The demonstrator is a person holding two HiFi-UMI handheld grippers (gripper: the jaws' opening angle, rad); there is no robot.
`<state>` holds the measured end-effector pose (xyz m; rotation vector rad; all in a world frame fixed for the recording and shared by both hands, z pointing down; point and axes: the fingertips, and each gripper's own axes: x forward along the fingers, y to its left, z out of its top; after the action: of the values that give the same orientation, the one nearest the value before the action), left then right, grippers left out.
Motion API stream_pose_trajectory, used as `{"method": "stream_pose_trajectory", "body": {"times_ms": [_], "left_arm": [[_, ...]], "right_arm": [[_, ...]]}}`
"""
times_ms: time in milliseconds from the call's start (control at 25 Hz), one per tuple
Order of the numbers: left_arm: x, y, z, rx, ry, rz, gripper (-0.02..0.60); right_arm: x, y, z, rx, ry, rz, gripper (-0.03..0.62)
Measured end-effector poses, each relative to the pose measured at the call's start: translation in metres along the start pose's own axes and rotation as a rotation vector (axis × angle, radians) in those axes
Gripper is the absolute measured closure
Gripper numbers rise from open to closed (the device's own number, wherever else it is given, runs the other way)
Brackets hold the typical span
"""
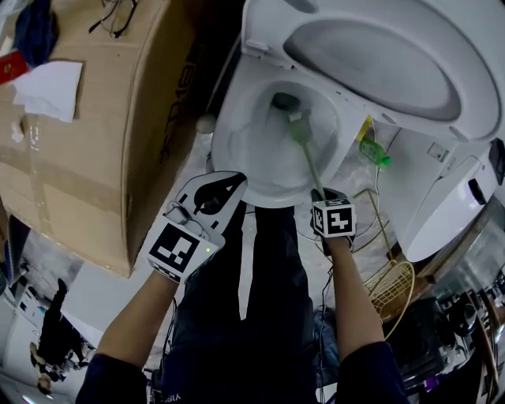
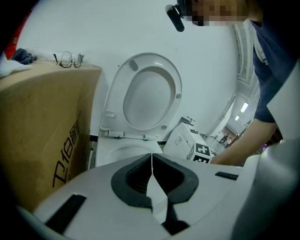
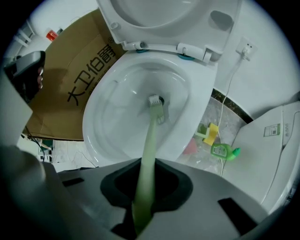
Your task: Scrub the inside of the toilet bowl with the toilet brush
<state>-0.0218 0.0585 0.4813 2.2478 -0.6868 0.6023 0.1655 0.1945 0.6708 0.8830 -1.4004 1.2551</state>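
The white toilet bowl (image 1: 237, 134) stands open, its seat and lid (image 1: 379, 63) raised. My right gripper (image 1: 319, 193) is shut on the pale green toilet brush handle (image 3: 149, 154). The brush head (image 3: 157, 108) sits deep in the bowl (image 3: 112, 126) beside the dark drain hole (image 1: 284, 100). My left gripper (image 1: 225, 189) hovers at the bowl's near rim, shut, with nothing between its jaws. In the left gripper view, that gripper (image 2: 152, 161) faces the raised seat (image 2: 150, 96), and the right gripper's marker cube (image 2: 202, 153) shows at the right.
A large cardboard box (image 1: 87, 134) stands left of the toilet, with glasses (image 1: 114, 16) and paper on top. A green bottle (image 3: 225, 151) and a yellow item (image 3: 210, 133) lie on the floor to the right. A white appliance (image 1: 461, 189) stands further right.
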Motion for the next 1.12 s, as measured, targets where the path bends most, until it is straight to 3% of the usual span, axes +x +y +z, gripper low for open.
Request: {"method": "stream_pose_trajectory", "body": {"times_ms": [280,520,880,1120], "left_arm": [[-0.003,0.003,-0.006,-0.016,0.006,0.009,0.549],[-0.009,0.01,-0.011,-0.03,0.008,0.021,0.549],[-0.006,0.012,-0.007,-0.04,-0.001,0.025,0.549],[0.0,0.01,-0.006,-0.034,0.007,0.019,0.549]], "right_arm": [[0.023,0.045,-0.021,-0.046,0.062,0.069,0.545],[0.028,0.066,0.0,-0.05,0.041,0.094,0.546],[0.018,0.047,0.062,-0.105,-0.037,0.055,0.545],[0.012,0.018,0.074,-0.1,-0.054,0.022,0.545]]}}
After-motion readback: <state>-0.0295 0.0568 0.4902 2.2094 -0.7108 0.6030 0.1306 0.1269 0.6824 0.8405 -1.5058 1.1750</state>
